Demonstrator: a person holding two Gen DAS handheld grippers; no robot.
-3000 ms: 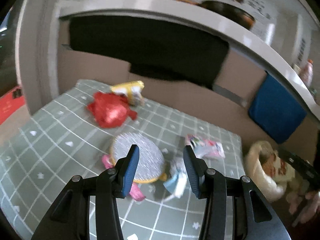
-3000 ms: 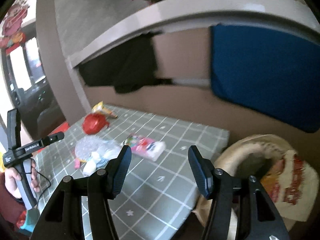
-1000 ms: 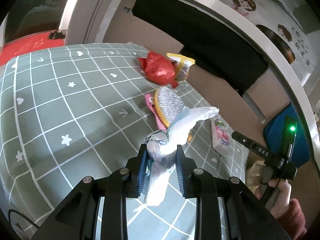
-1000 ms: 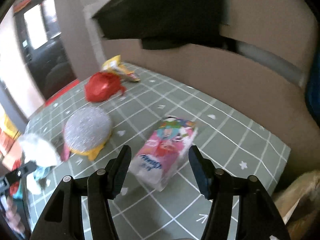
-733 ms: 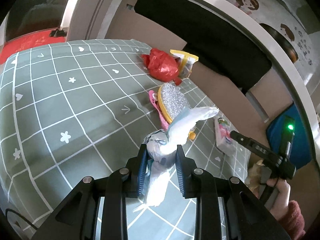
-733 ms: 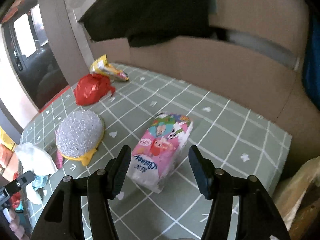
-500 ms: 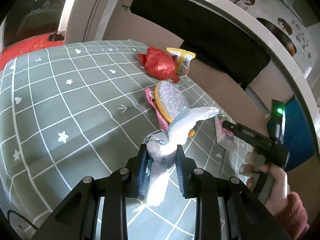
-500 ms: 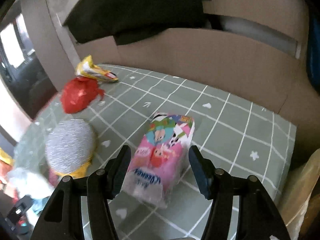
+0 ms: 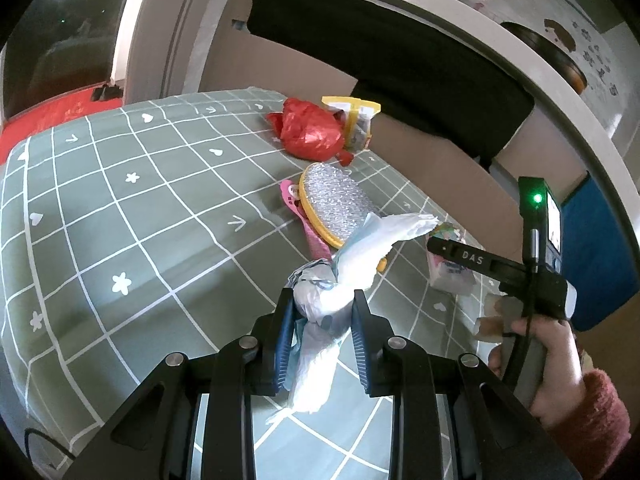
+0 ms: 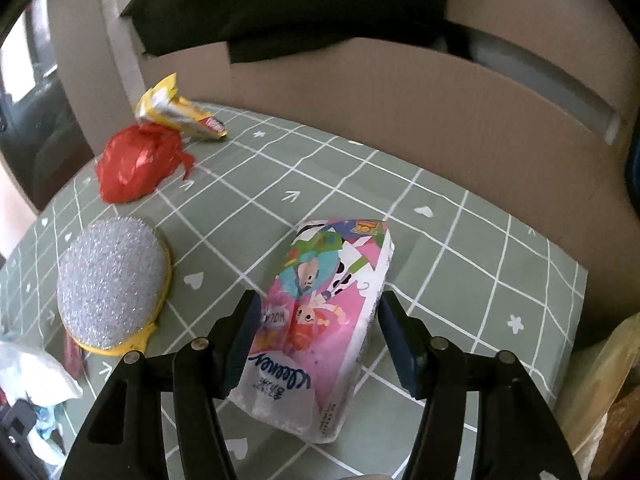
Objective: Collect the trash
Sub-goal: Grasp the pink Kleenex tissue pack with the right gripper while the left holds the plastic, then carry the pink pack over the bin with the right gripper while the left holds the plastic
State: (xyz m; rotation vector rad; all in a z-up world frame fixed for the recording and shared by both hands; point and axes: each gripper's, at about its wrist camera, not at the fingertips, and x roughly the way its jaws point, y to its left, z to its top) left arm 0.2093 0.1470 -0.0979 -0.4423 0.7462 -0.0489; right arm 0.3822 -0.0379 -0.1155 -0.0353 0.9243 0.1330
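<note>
Your right gripper (image 10: 316, 334) has dropped over the tissue pack (image 10: 320, 320), jaws apart and straddling it at 6 o'clock on the table (image 10: 460, 240); closing comes next. Your left gripper (image 9: 322, 338) stays clamped on the crumpled tissue (image 9: 344, 280).

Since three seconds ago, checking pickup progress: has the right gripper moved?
Yes. The right gripper came down toward the green tablecloth; its open jaws now straddle the tissue pack.
</note>
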